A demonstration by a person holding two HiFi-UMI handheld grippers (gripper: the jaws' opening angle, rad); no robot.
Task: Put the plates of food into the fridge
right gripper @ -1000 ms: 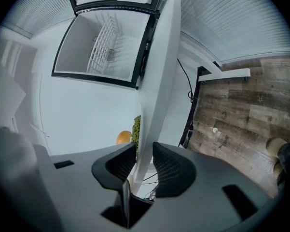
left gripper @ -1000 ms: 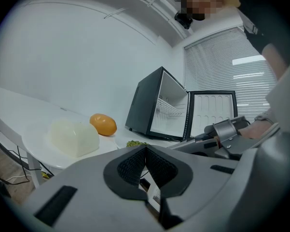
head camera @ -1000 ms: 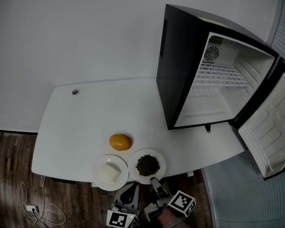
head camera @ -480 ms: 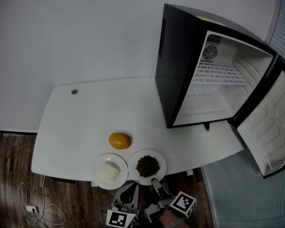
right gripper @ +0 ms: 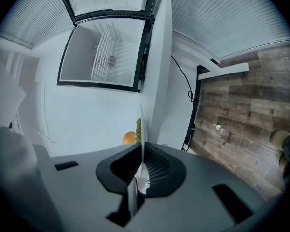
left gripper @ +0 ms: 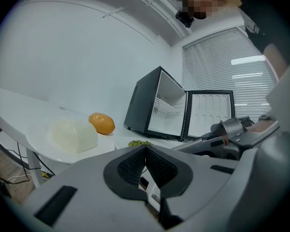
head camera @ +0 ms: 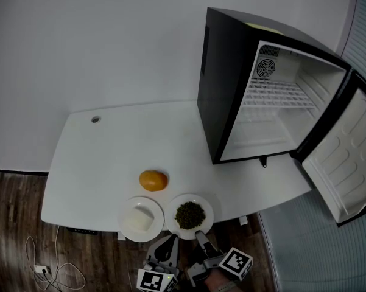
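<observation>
White table (head camera: 109, 148) against a plain pale wall, wood floor showing past its near edge.

Right hand-held gripper (head camera: 200, 236) clamped on the near rim of the round white plate of dark green food (head camera: 207, 209), the thin rim running edge-on between the pads in the right gripper view. Plate apparently not lifted yet, lying flat at the table edge farthest from the black mini fridge with a white interior (head camera: 222, 90). Touching or just beside that plate, on the side away from the fridge, the round white plate carrying a pale white block (head camera: 125, 212), with nothing gripping it. Just behind the two plates, a smooth orange fruit (head camera: 153, 180). Fridge well apart from all three, its white-lined door (head camera: 344, 163) swung wide, no plate on the wire shelf or the floor inside.

Judged as the very start: first grasp made, nothing stored, both plates left to carry across.

Left hand-held gripper (head camera: 166, 248) with jaws together on nothing, held off the table's near edge just beside the right one, pointing level over the block plate toward the fridge. Right one tipped slightly downward and rolled onto its side, which would put one jaw over the rim and one under.
</observation>
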